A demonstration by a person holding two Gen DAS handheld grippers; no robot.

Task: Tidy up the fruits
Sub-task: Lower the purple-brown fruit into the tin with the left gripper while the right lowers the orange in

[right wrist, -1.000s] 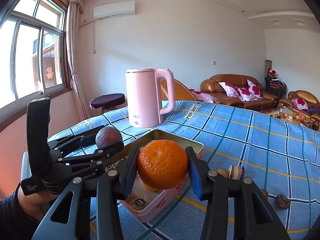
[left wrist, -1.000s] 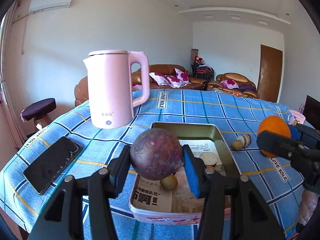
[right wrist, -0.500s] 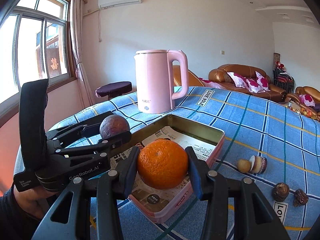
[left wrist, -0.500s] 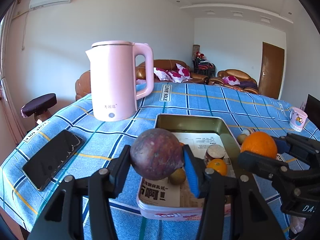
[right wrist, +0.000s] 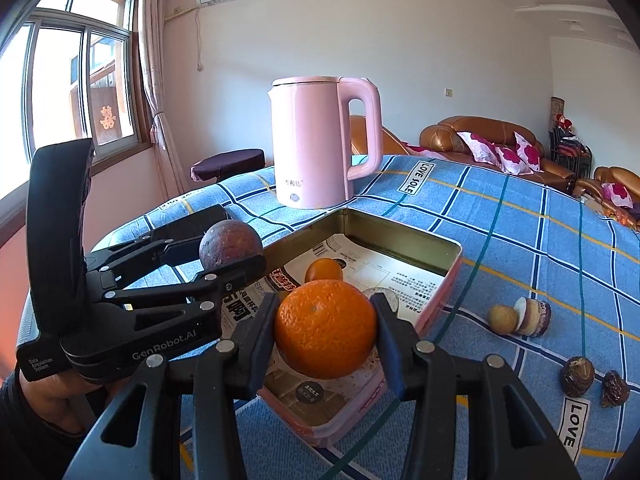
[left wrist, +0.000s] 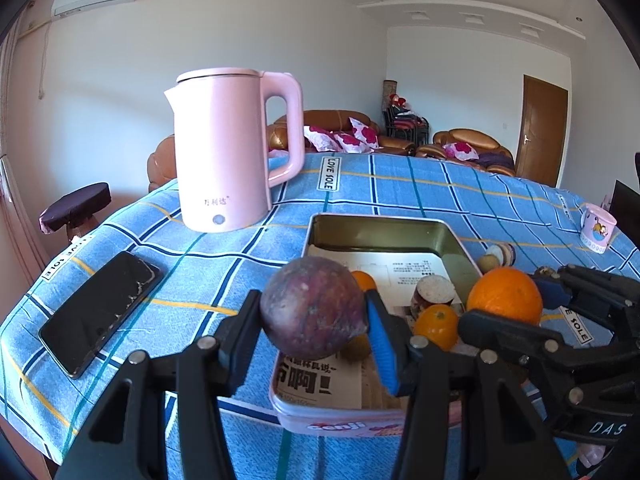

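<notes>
My left gripper is shut on a dark purple passion fruit and holds it above the near left edge of the pink tin tray. My right gripper is shut on a big orange above the tray's near right corner; it also shows in the left wrist view. The paper-lined tray holds a small orange, a halved fruit and other small fruits. The left gripper with the passion fruit shows in the right wrist view.
A pink kettle stands behind the tray. A black phone lies at the left. Loose small fruits and two brown ones lie right of the tray. A pink cup stands far right.
Both grippers have moved forward over the tray with their fruits held. The right gripper's orange has come in from the right, over the tray's near corner.
</notes>
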